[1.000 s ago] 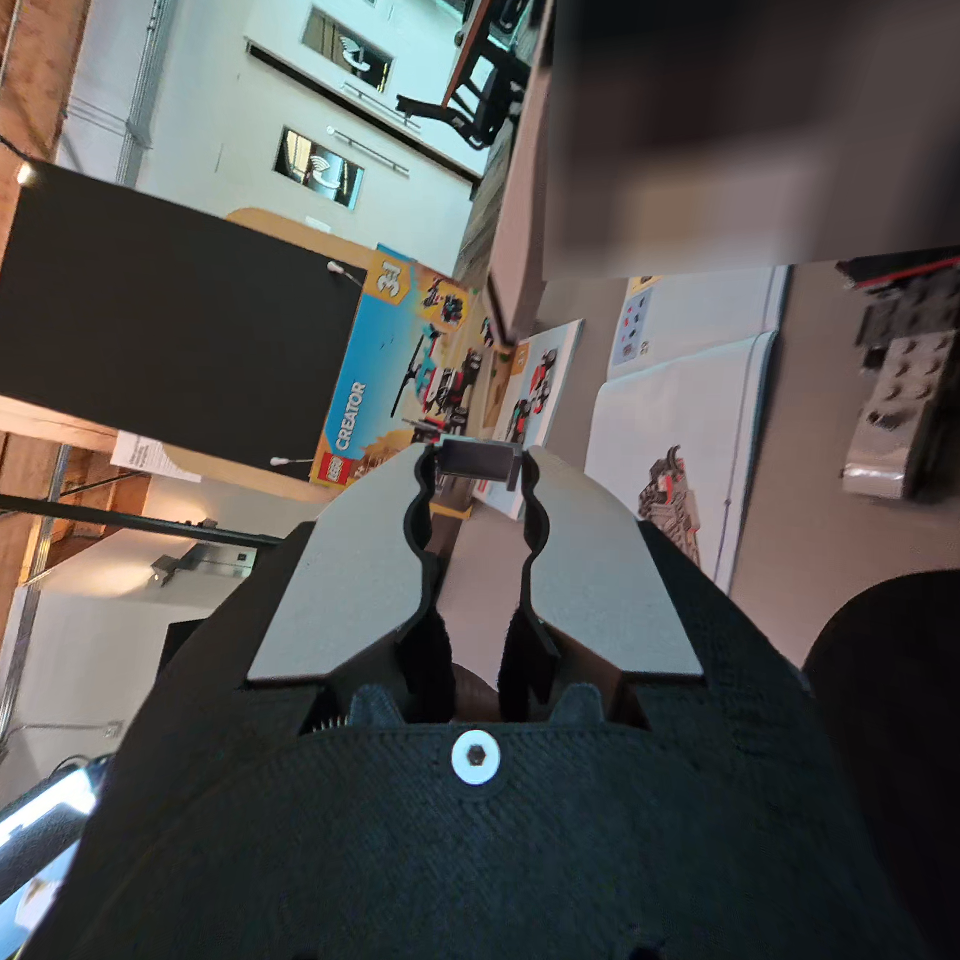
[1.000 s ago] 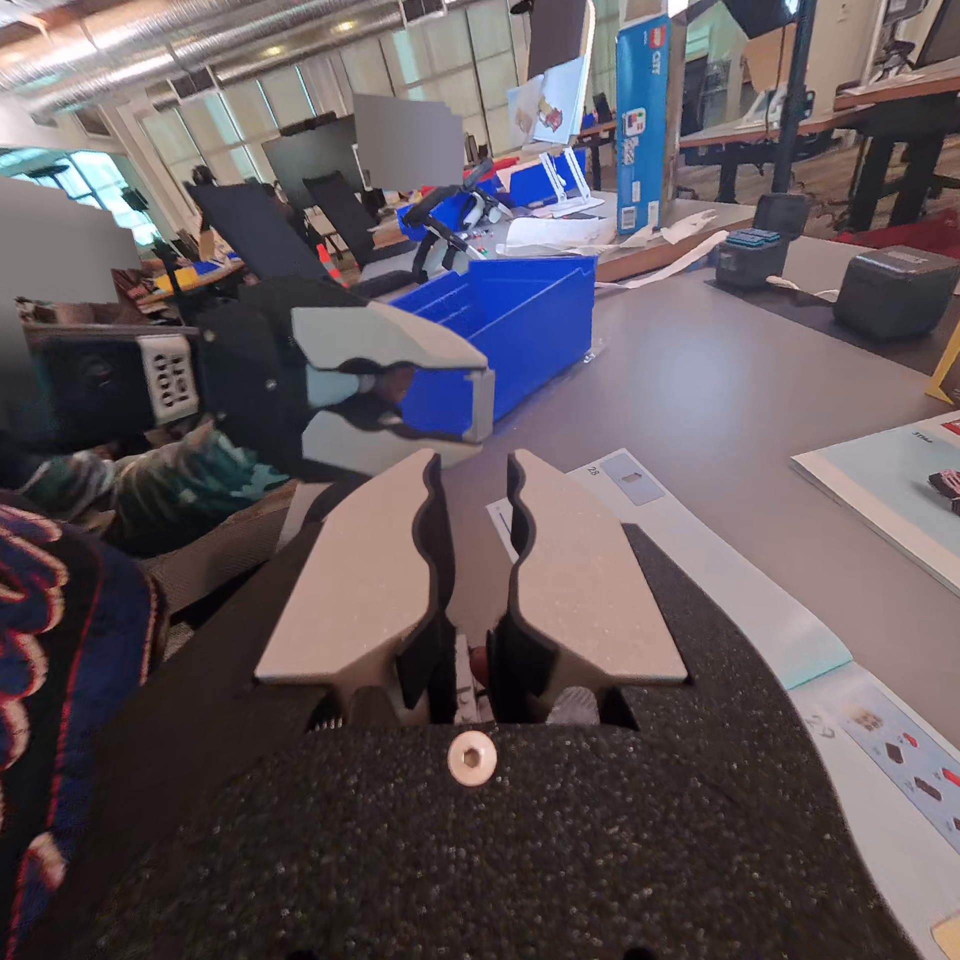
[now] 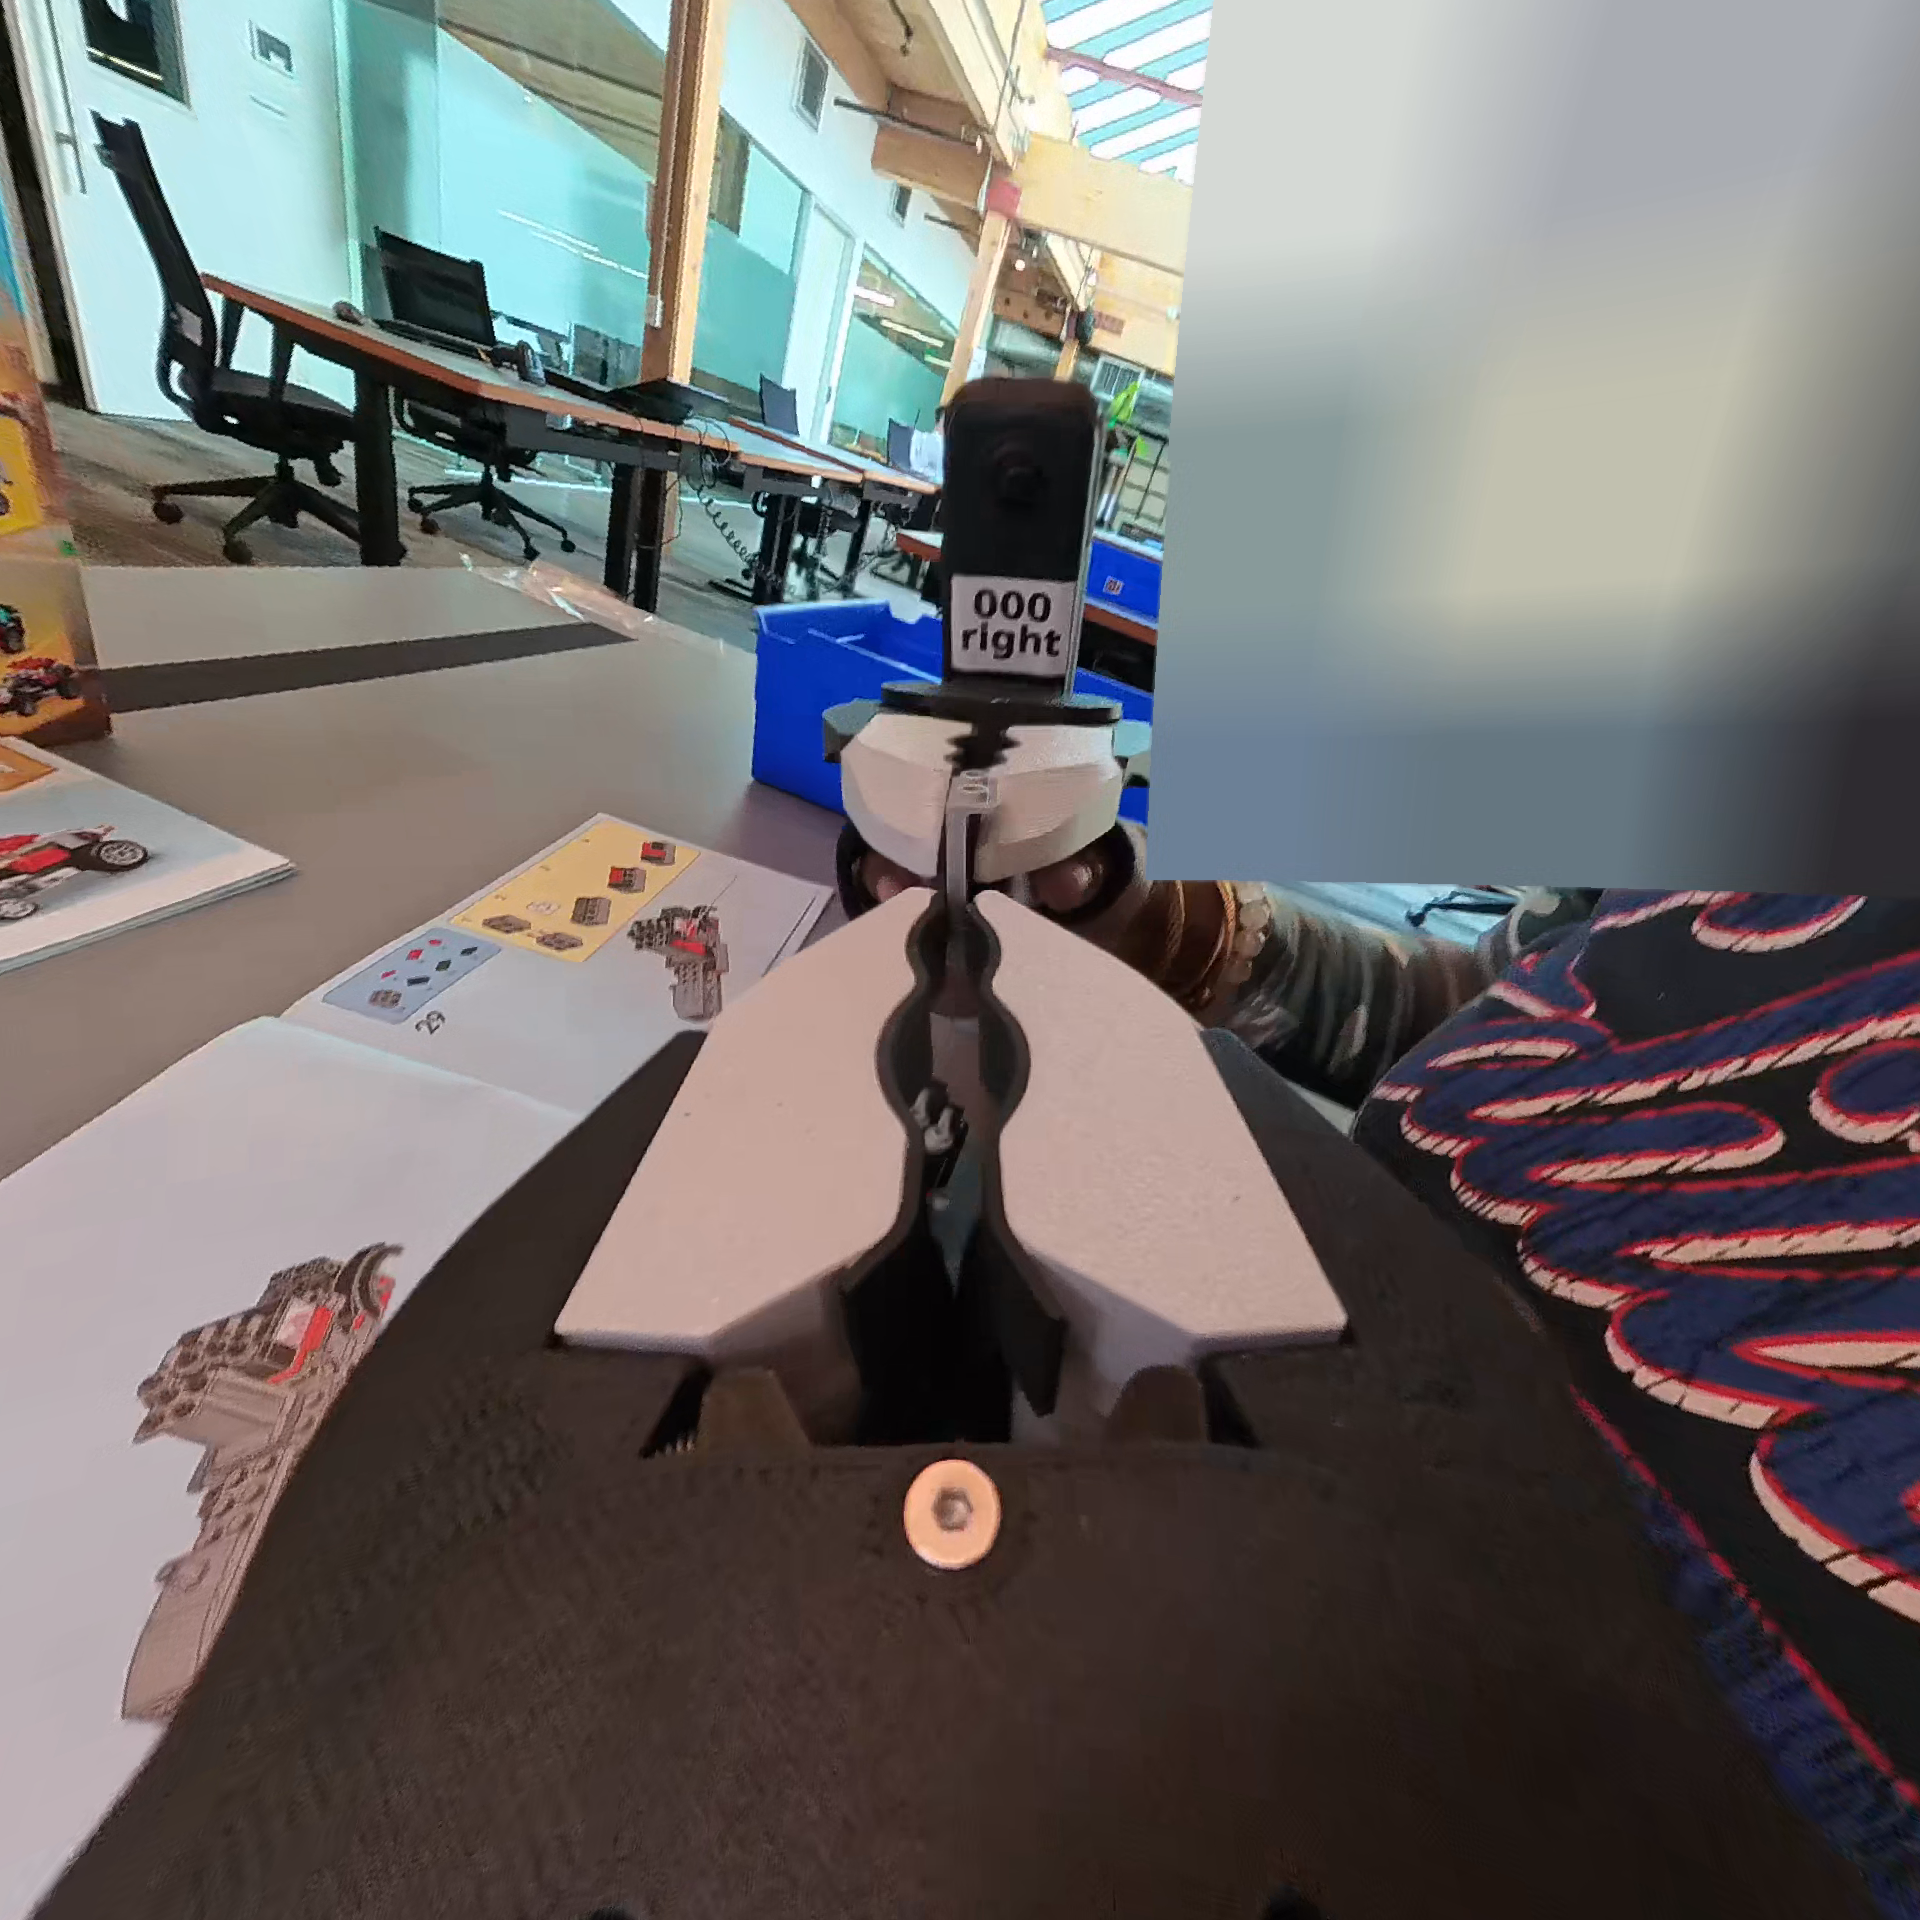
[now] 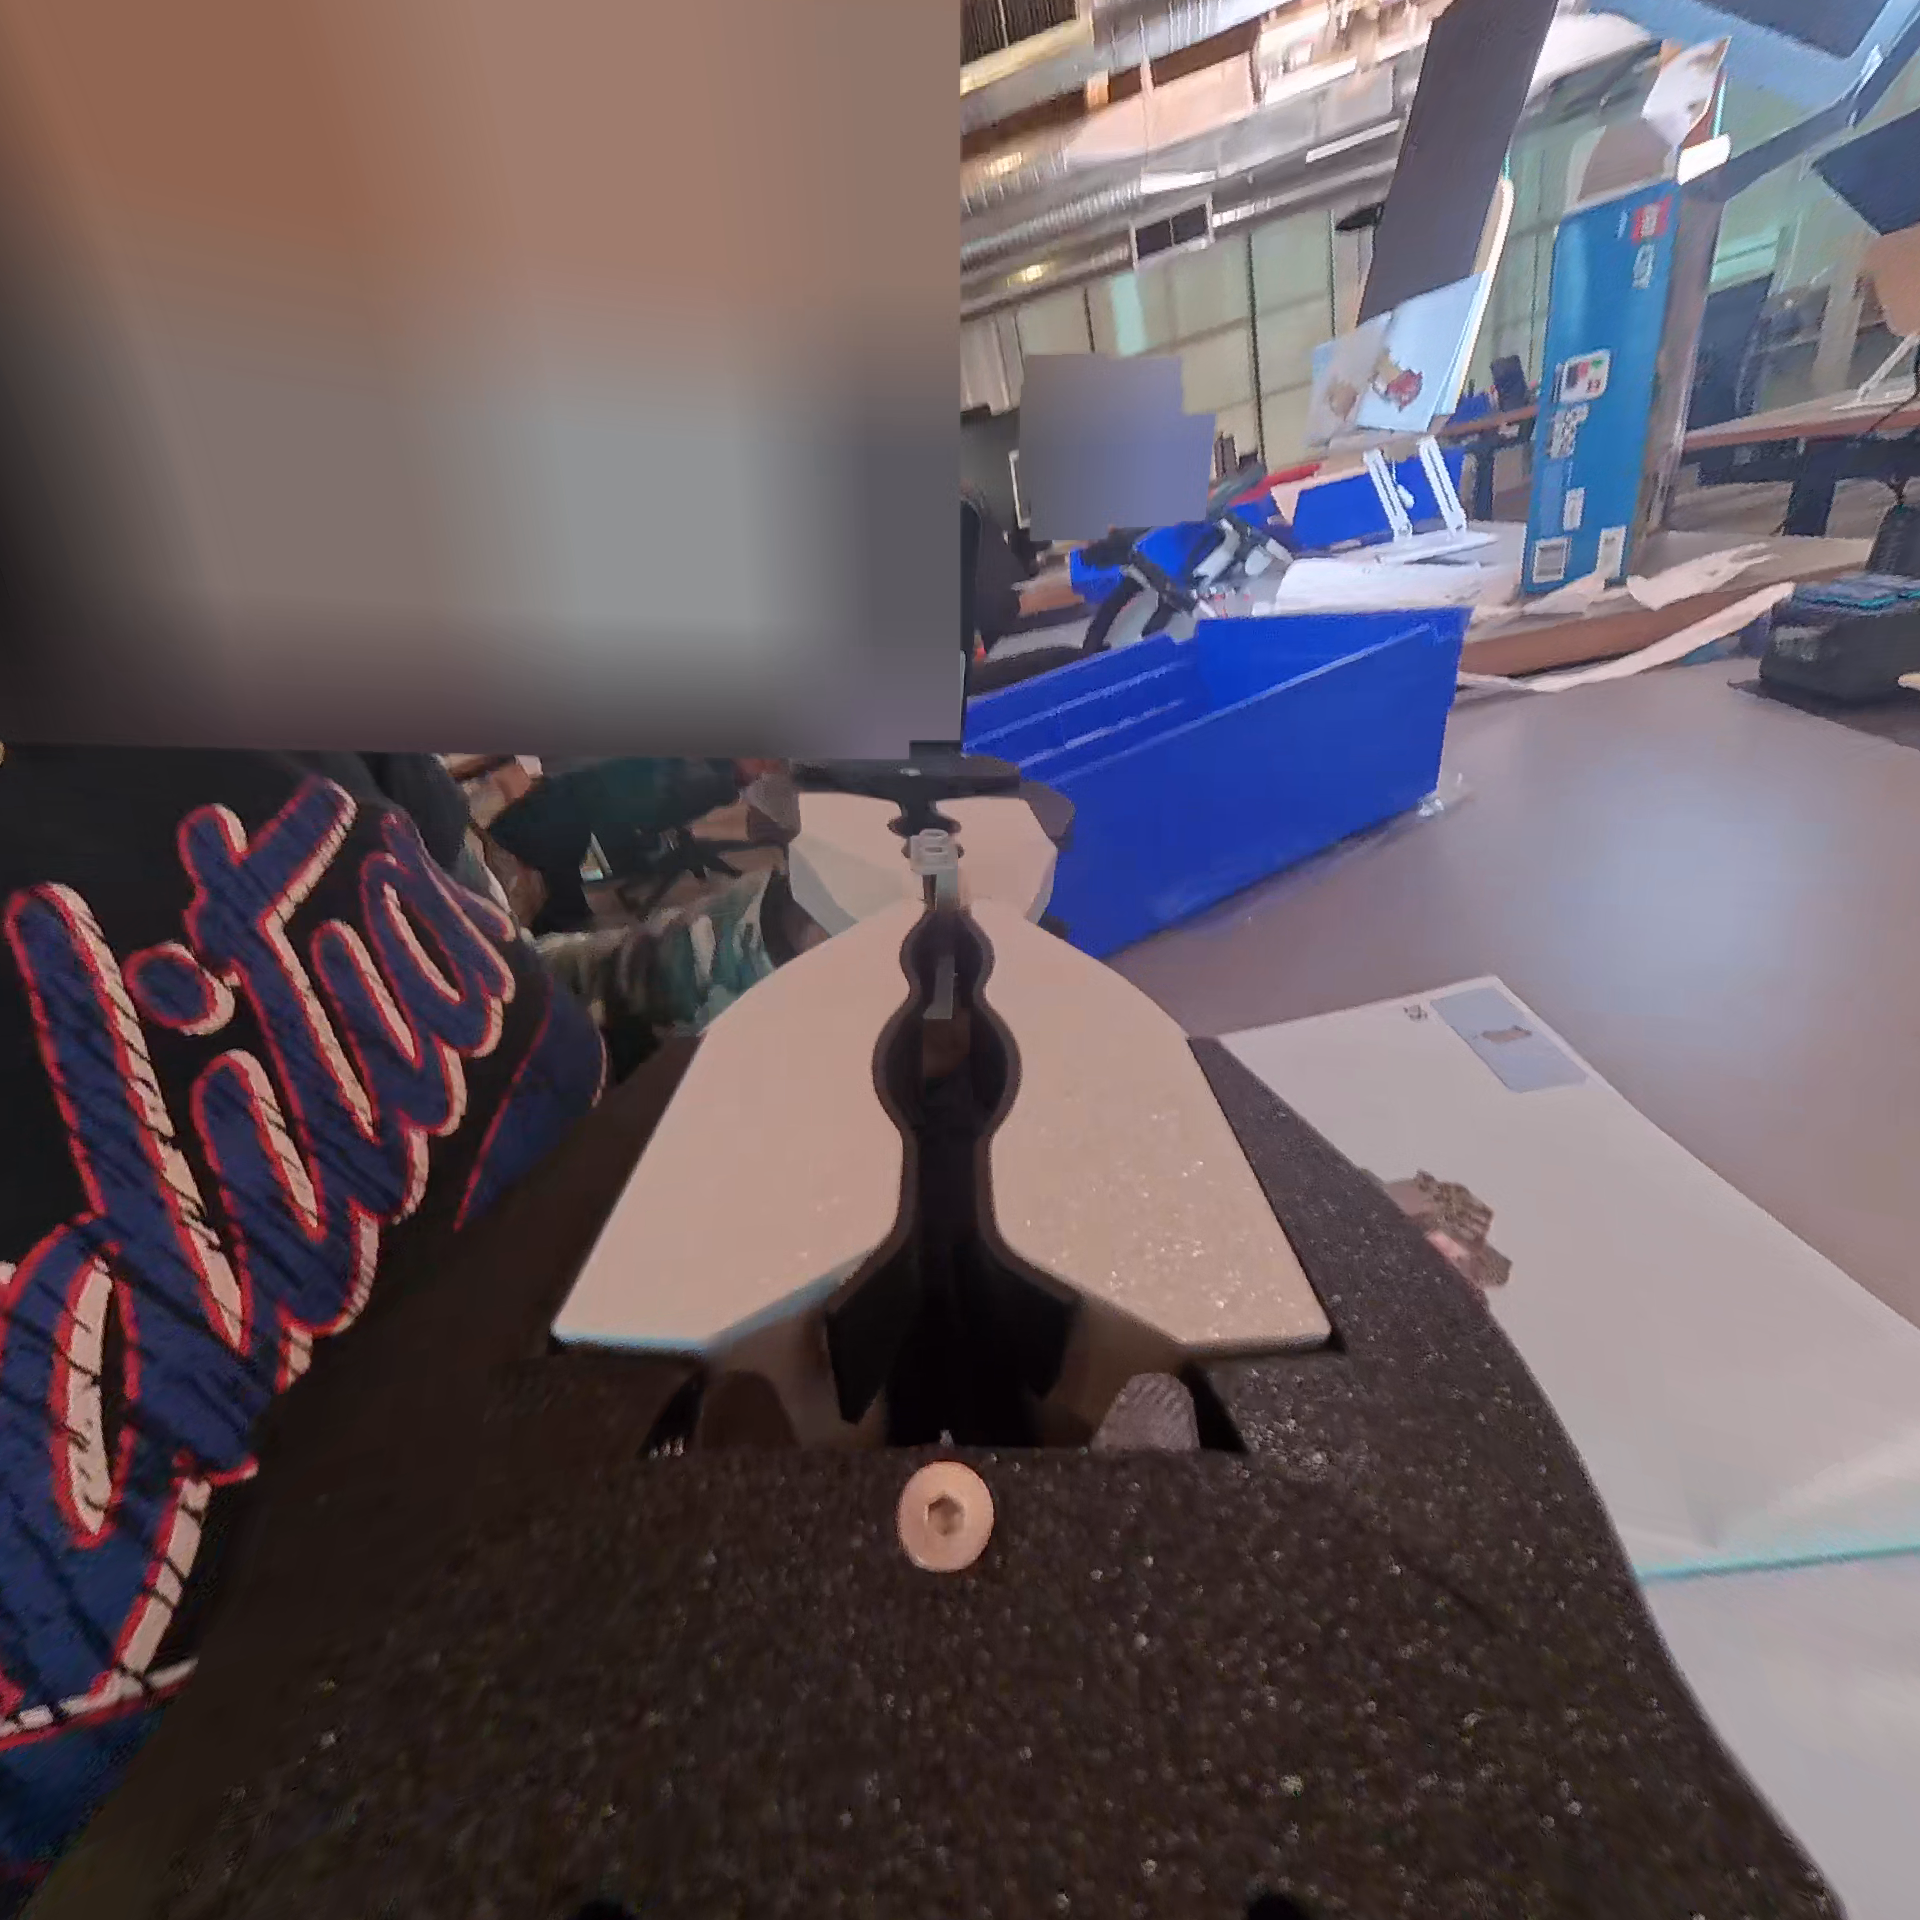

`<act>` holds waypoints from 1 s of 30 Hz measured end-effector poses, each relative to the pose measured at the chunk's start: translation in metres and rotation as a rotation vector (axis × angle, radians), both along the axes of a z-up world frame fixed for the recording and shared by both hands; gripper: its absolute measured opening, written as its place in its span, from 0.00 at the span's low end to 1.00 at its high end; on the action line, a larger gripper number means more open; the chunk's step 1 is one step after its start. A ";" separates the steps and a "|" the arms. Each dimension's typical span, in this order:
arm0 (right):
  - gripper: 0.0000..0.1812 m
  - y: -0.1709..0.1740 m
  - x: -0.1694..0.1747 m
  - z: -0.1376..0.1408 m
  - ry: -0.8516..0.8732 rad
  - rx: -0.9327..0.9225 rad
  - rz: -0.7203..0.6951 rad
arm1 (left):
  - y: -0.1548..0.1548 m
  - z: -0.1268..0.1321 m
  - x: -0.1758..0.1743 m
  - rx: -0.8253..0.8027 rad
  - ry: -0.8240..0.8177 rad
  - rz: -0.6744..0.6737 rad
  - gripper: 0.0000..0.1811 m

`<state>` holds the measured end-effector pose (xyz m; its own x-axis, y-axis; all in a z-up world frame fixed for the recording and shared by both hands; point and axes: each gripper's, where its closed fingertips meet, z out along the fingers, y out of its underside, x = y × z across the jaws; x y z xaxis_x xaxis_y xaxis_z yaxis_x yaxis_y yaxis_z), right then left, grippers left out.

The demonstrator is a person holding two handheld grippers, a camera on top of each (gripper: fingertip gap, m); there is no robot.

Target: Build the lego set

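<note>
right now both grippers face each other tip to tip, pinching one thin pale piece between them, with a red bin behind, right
Not quite: the bin is blue, as the right wrist view shows. The left gripper and right gripper do meet tip to tip on the thin pale piece.

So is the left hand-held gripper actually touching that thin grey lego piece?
Touching. The left wrist view shows the left hand-held gripper closed on the thin grey lego piece, both fingertips pressed against it with no gap.
</note>
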<state>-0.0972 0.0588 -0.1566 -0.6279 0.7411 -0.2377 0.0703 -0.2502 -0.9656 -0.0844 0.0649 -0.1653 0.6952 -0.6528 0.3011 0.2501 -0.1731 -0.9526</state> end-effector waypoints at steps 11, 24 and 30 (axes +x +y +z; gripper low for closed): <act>0.09 0.008 0.001 -0.029 -0.089 0.419 -0.041 | 0.001 -0.044 -0.016 -0.041 0.370 0.144 0.02; 0.04 0.001 0.000 -0.048 -0.164 0.608 0.025 | -0.002 -0.052 -0.008 -0.042 0.441 0.079 0.02; 0.04 0.023 0.011 -0.041 -0.204 0.505 -0.107 | -0.002 -0.067 -0.024 -0.110 0.595 0.121 0.21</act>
